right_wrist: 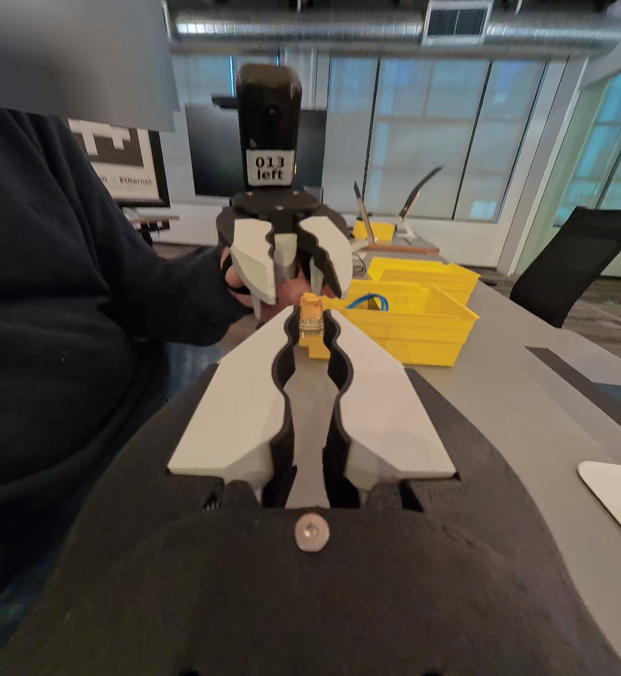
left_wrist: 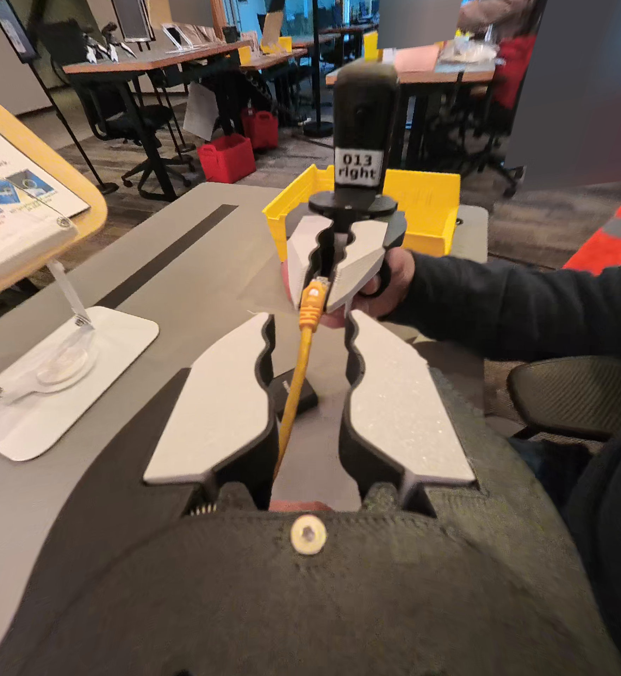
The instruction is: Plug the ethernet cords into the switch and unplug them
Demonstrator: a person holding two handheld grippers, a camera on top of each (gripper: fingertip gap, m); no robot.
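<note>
Left claw (left_wrist: 310, 322) fingers spread apart; orange ethernet cord (left_wrist: 296, 387) runs up the gap between them. Cord's plug end (left_wrist: 314, 292) pinched at the fingertips of the right claw (left_wrist: 316, 289), facing this one. Yellow bin (left_wrist: 426, 208) behind, at the table (left_wrist: 177, 278) far edge. Small black box (left_wrist: 301, 398) under cord.

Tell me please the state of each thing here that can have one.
left tool: open, the cord passes between its fingers.
right tool: shut on the cord's plug.
orange ethernet cord: unplugged, held in the air.
black switch: lies under the cord, ports hidden.
yellow bin: holds a blue cord.
</note>
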